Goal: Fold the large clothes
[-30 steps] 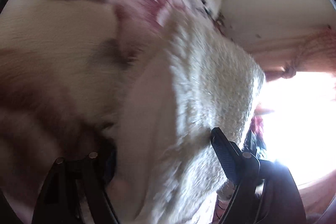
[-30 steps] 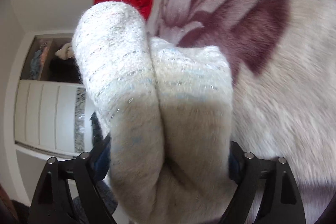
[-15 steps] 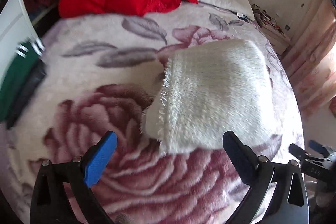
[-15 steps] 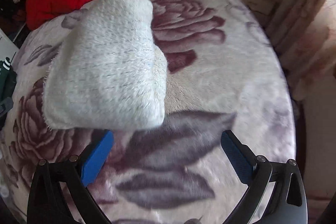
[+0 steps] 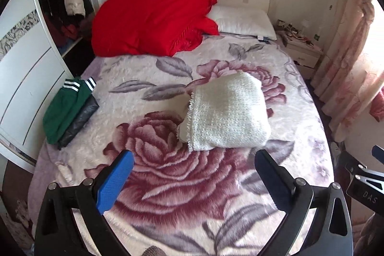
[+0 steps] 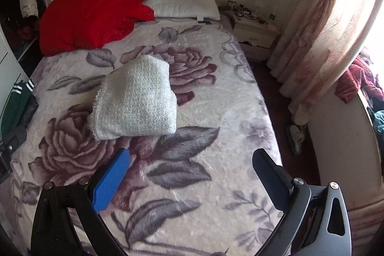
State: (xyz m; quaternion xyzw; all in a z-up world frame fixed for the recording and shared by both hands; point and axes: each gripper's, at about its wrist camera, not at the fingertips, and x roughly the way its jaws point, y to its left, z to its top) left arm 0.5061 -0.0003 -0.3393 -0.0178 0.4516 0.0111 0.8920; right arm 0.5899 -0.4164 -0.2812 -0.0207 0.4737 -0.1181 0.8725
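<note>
A folded white fuzzy knit garment [image 5: 228, 114] lies in the middle of the bed on the floral blanket [image 5: 168, 184]; it also shows in the right wrist view [image 6: 136, 100]. My left gripper [image 5: 192, 174] is open and empty, held back above the bed's near part, apart from the garment. My right gripper [image 6: 189, 172] is open and empty too, back from the garment and to its right. Part of the right gripper shows at the left wrist view's right edge [image 5: 364, 181].
A red blanket [image 5: 153, 16] and a white pillow [image 5: 242, 20] lie at the headboard. Folded green and dark clothes [image 5: 69, 112] are stacked at the bed's left edge by a white wardrobe [image 5: 26, 68]. A nightstand [image 6: 254, 32] and curtains [image 6: 312, 40] stand on the right.
Both grippers let go of the white garment and pulled back and up from it. The garment now lies folded on the bed.
</note>
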